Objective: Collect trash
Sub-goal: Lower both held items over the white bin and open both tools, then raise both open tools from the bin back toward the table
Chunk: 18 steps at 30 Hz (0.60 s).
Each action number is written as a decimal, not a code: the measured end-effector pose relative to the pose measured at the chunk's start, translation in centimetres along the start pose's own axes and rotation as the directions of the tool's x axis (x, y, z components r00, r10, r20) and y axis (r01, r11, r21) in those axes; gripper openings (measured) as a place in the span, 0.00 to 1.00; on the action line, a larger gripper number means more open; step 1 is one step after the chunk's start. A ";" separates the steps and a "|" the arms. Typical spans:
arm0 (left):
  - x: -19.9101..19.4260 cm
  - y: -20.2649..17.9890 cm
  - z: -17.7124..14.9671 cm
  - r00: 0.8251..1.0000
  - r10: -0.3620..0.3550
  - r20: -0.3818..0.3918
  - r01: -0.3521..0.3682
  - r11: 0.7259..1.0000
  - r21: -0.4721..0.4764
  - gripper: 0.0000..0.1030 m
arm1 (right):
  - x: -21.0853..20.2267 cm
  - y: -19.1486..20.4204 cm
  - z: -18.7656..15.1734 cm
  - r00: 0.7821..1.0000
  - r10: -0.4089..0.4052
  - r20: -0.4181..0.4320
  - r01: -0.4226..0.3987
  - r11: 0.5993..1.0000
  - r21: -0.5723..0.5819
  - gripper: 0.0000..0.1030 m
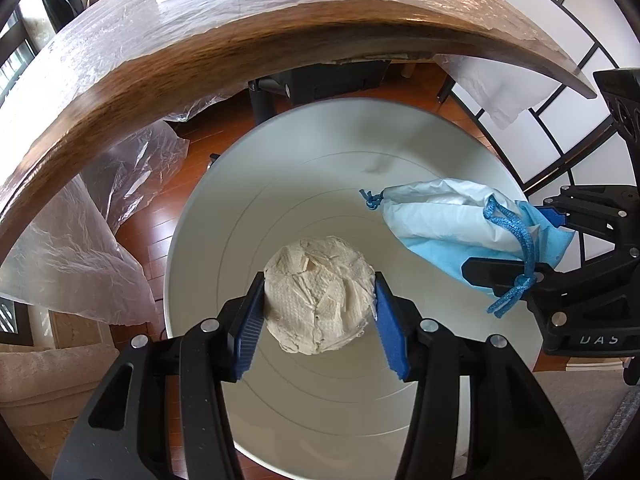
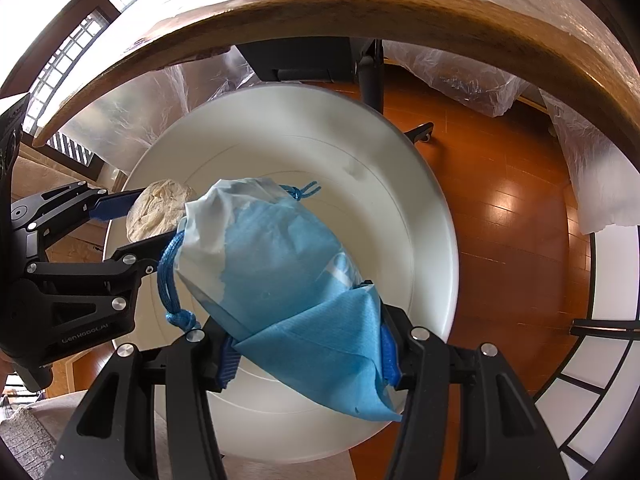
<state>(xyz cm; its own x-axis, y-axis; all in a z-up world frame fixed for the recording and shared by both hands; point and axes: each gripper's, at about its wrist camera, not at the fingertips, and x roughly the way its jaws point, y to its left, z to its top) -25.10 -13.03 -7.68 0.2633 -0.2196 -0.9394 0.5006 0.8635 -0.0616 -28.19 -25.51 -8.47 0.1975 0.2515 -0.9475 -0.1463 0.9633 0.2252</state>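
Left gripper [image 1: 320,312] pinches a crumpled paper wad [image 1: 318,294] between its blue pads, held over the open white bin [image 1: 280,160]. Right gripper [image 2: 308,352] is clamped on a blue-and-white drawstring bag [image 2: 280,272], also above the bin mouth; its blue cord [image 2: 170,276] hangs loose. The bin interior appears bare. A wooden table edge [image 1: 160,76] draped in clear plastic sheeting [image 1: 80,248] overhangs the far side of the bin. A black chair base [image 2: 372,80] stands on the wood floor beyond.
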 end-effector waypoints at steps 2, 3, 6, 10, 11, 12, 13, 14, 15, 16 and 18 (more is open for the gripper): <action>0.0 0.0 0.0 1.000 0.001 -0.002 -0.001 1.000 0.001 0.51 | 0.0 0.0 0.0 1.000 0.000 -0.001 0.000 1.000 0.001 0.52; 0.0 0.0 0.0 1.000 0.002 -0.002 -0.002 1.000 0.001 0.51 | 0.0 0.0 0.0 1.000 0.001 -0.001 -0.001 1.000 0.001 0.52; 0.1 -0.1 -0.1 1.000 0.002 -0.004 -0.002 1.000 0.004 0.51 | 0.0 0.0 0.0 1.000 0.000 -0.001 0.000 1.000 0.000 0.53; 0.3 0.0 -0.2 1.000 0.005 -0.009 -0.005 1.000 0.002 0.51 | 0.1 0.0 0.0 1.000 -0.001 -0.003 0.001 1.000 0.006 0.54; 0.3 0.0 -0.3 1.000 0.005 -0.010 -0.005 1.000 0.001 0.51 | 0.1 -0.1 0.0 1.000 0.000 -0.003 0.001 1.000 0.008 0.54; 0.3 0.0 -0.3 1.000 0.004 -0.011 -0.004 1.000 0.001 0.51 | 0.1 -0.1 0.0 1.000 -0.003 -0.003 0.003 1.000 0.010 0.55; 0.4 0.1 -0.3 1.000 0.002 -0.014 -0.002 1.000 0.001 0.52 | 0.1 -0.1 0.0 1.000 -0.002 -0.001 0.002 1.000 0.012 0.57; 0.4 0.2 -0.3 1.000 0.000 -0.015 0.000 1.000 0.004 0.54 | 0.1 -0.2 0.1 1.000 0.002 0.000 -0.002 1.000 0.017 0.58; 0.3 0.2 -0.3 1.000 0.001 -0.014 -0.001 1.000 0.007 0.59 | 0.1 -0.3 0.1 1.000 0.006 0.001 -0.006 1.000 0.023 0.58; 0.3 0.2 -0.3 1.000 0.005 -0.008 -0.005 1.000 0.011 0.64 | 0.1 -0.3 0.1 1.000 0.008 0.002 -0.008 1.000 0.027 0.59; 0.0 0.2 -0.2 1.000 0.010 -0.001 -0.010 1.000 0.017 0.69 | 0.0 -0.4 0.1 1.000 0.006 0.005 -0.006 0.999 0.031 0.60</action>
<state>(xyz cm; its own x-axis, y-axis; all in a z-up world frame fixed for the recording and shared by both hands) -25.20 -12.79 -7.81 0.2673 -0.2103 -0.9404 0.5120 0.8577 -0.0463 -28.05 -25.94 -8.56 0.2012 0.2577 -0.9450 -0.1169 0.9642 0.2380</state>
